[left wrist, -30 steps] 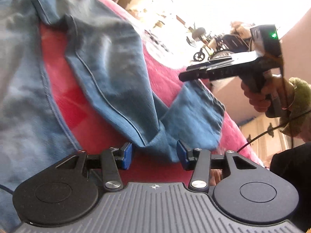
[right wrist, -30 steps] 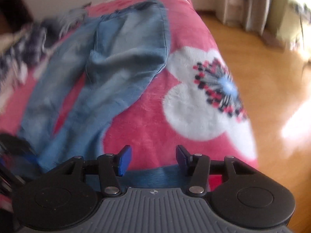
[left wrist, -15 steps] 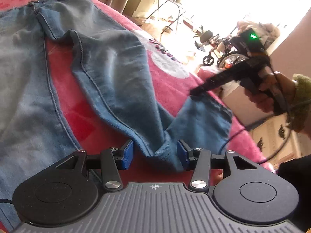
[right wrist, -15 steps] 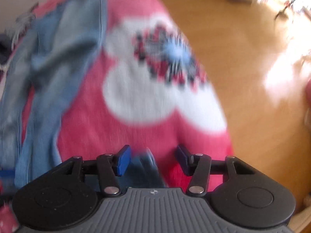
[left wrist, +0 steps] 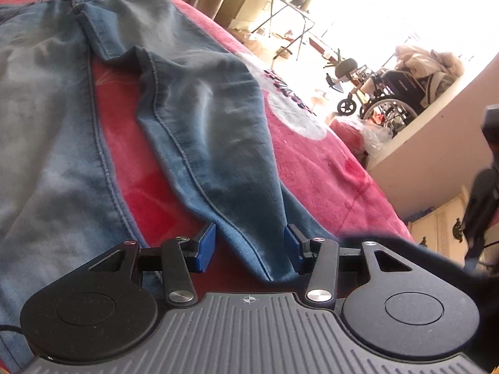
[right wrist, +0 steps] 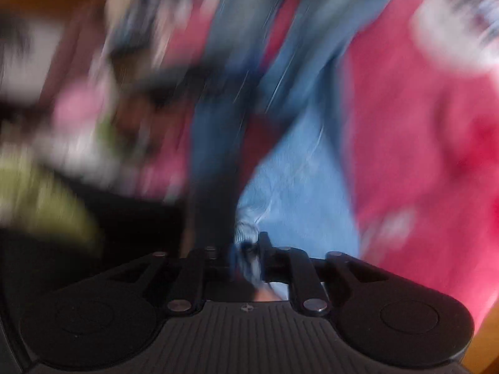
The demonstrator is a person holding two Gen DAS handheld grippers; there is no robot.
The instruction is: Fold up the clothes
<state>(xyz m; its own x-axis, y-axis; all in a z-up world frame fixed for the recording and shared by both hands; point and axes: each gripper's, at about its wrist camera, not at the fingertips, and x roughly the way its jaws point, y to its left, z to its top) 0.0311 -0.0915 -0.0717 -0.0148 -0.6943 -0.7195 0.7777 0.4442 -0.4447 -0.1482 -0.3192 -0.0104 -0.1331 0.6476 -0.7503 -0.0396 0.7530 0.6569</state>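
right gripper (right wrist: 248, 258) has swung onto the jeans (left wrist: 199, 118), fingers pinching denim; left gripper (left wrist: 249, 247) fingers spread.

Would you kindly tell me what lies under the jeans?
The jeans lie on a red blanket, visible between the legs and beside them. What the denim itself covers, and what lies under the blanket, cannot be seen.

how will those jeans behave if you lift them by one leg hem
The jeans will probably sag and trail: they lie creased and limp on the red blanket. The thick seams suggest some weight. The right tool seems shut on denim, so it likely grips well.
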